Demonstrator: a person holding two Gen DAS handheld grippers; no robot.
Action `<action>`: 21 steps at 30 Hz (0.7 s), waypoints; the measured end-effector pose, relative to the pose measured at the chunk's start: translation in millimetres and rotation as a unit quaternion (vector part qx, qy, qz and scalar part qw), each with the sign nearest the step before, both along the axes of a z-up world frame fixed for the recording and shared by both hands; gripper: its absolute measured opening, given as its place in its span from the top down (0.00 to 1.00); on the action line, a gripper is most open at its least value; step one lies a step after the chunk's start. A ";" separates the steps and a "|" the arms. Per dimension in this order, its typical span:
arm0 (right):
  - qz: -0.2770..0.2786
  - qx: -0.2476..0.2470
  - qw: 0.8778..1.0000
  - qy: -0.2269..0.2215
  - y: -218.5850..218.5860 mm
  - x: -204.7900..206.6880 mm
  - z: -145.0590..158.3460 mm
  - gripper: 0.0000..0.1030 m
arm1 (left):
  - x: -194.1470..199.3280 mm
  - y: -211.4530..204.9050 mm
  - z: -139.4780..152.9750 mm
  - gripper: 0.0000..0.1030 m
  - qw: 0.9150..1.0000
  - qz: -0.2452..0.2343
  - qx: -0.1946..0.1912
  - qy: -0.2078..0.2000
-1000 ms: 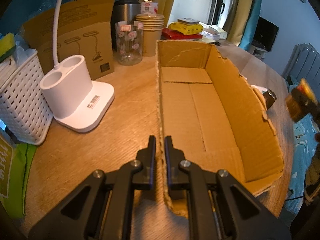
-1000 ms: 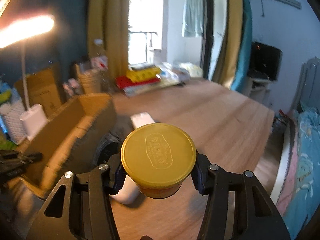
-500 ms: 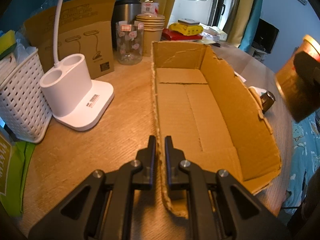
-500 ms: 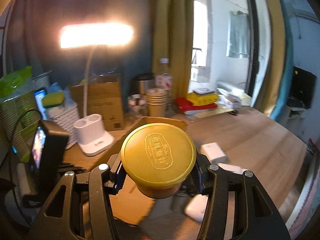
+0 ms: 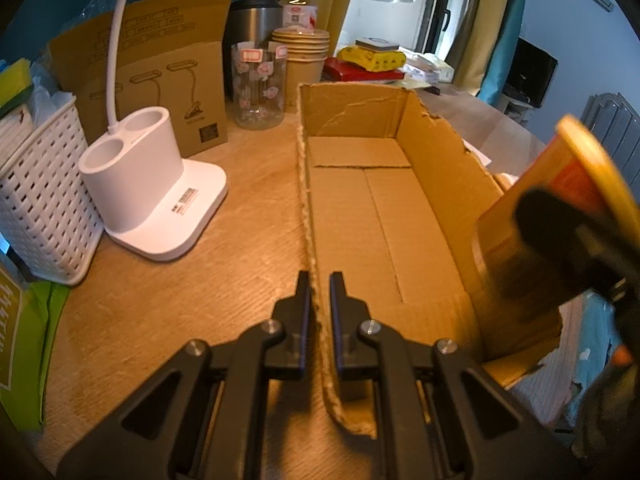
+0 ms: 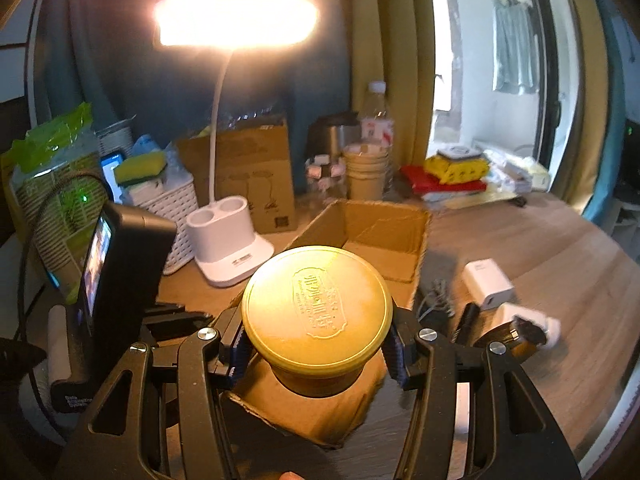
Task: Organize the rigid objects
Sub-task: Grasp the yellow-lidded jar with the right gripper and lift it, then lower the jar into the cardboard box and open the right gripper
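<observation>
**Gold-lidded jar heading for the box**

Wooden tabletop (image 5: 168,312) is carrying an empty cardboard box (image 5: 360,216). Left gripper (image 5: 319,292) is pinching the box's near wall. Right gripper (image 6: 316,344) is clamping a gold-lidded jar (image 6: 316,304) above the box's near end. Next move, likely: lowering it inside, then releasing.

Swung leftward from beside the table: right gripper (image 6: 316,354) with gold-lidded jar (image 6: 317,304), now above the near end of the cardboard box (image 6: 384,236). Jar (image 5: 556,220) looming larger at the box's right wall (image 5: 440,184).
</observation>
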State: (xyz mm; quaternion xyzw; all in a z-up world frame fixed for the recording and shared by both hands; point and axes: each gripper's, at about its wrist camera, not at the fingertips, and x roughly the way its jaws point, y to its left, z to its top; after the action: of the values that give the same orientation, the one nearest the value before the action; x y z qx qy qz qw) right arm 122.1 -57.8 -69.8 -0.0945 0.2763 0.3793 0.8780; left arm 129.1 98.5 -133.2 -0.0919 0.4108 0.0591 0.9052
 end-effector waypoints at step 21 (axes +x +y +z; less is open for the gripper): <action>0.007 -0.023 0.998 0.052 -3.0 7.1 -19.6 0.40 | 1.1 1.9 -2.1 0.92 1.000 0.001 -0.003 0.003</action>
State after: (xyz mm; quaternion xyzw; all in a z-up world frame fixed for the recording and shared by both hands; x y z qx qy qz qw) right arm 129.2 -60.8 -89.4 -0.0967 0.3293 0.3834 0.8574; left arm 130.1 100.4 -135.4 -0.0953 0.4132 0.0589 0.9037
